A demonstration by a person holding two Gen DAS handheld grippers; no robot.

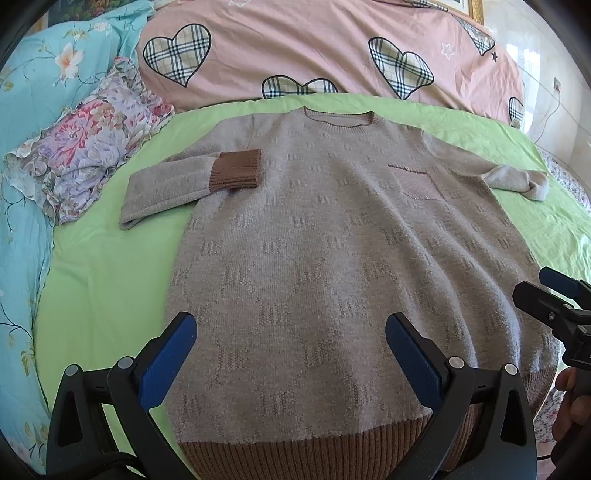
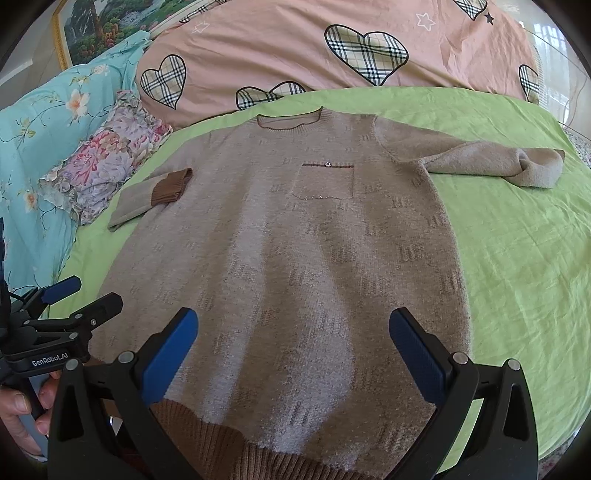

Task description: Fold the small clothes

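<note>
A beige knit sweater (image 1: 314, 240) with a brown ribbed hem lies flat, front up, on the green sheet (image 1: 103, 280); it also shows in the right wrist view (image 2: 295, 258). Its left sleeve is folded inward, brown cuff (image 1: 236, 171) resting on the chest edge. Its right sleeve (image 2: 517, 166) lies stretched outward with the end bent back. My left gripper (image 1: 291, 332) is open above the hem's left part, holding nothing. My right gripper (image 2: 293, 328) is open above the hem's right part, holding nothing. Each gripper shows at the side of the other's view (image 1: 554, 295) (image 2: 74, 299).
A pink quilt with plaid hearts (image 1: 314, 48) lies along the far side of the bed. A floral ruffled pillow (image 1: 88, 147) and a turquoise flowered quilt (image 1: 22, 184) lie at the left. A framed picture (image 2: 110, 26) hangs behind.
</note>
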